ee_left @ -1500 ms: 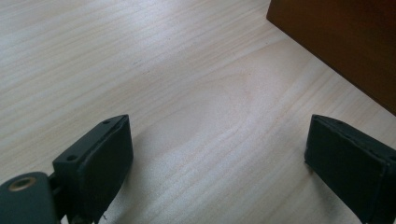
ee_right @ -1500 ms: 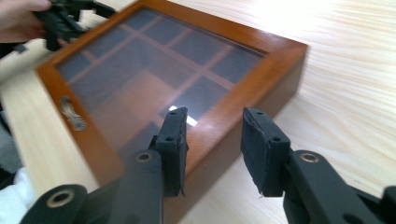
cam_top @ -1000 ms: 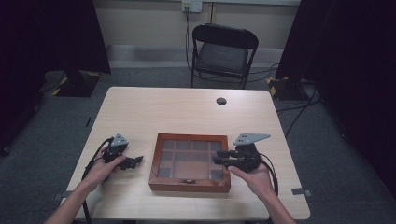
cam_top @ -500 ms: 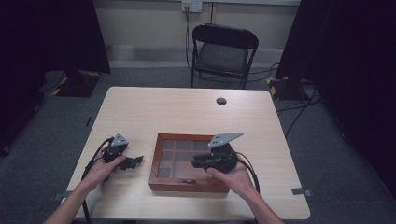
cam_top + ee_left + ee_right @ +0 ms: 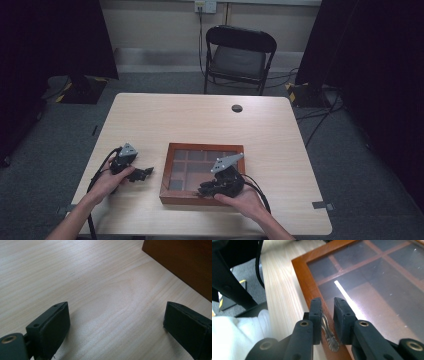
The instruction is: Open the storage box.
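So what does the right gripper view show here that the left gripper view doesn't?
The right gripper view alone shows the box's glass lid with the compartment dividers beneath it, a small metal clasp on the frame's front edge, and the right tongs nearly closed around that clasp. The left gripper view alone shows the left tongs spread wide over bare tabletop, holding nothing. Both show the pale wood table and part of the reddish-brown wooden box, though the left gripper view catches just one plain side wall of it.

table (image 5: 200,120): pale matt wood grain | box (image 5: 171,172): glossy reddish wood frame, reflective glass lid | tongs (image 5: 327,305): matt black plastic
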Demonstrator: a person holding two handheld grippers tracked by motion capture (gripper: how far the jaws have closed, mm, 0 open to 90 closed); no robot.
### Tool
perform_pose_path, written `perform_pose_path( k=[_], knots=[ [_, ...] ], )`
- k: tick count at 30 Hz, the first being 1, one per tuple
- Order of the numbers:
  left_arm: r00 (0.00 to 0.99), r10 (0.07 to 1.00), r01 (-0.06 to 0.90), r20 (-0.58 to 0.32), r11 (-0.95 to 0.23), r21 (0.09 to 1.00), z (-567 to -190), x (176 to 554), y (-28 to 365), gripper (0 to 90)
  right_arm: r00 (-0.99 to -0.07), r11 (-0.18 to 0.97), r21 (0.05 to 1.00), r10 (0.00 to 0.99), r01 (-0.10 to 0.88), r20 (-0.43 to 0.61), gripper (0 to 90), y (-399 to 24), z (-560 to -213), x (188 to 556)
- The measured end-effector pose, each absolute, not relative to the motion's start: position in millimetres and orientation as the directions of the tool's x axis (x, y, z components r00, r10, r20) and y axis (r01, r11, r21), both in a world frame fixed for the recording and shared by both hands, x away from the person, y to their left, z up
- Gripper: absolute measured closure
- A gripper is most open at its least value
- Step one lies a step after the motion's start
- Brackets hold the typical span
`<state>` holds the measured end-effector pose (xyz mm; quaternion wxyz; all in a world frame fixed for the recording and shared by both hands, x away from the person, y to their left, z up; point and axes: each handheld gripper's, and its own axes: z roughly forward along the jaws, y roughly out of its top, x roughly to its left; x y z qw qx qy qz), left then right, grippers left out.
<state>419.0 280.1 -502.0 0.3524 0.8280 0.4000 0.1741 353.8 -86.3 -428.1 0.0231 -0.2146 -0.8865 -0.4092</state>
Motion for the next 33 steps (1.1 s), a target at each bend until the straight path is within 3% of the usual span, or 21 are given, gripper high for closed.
perform_pose_path(
  k=[33],
  knots=[
    [0.619, 0.785, 0.539, 0.007, -0.432, 0.723, -502.0, 419.0, 280.0, 6.5, -0.927, 0.619, 0.700, 0.330, 0.356, 0.179, 81.9, -81.5, -431.9, 349.5]
  ],
)
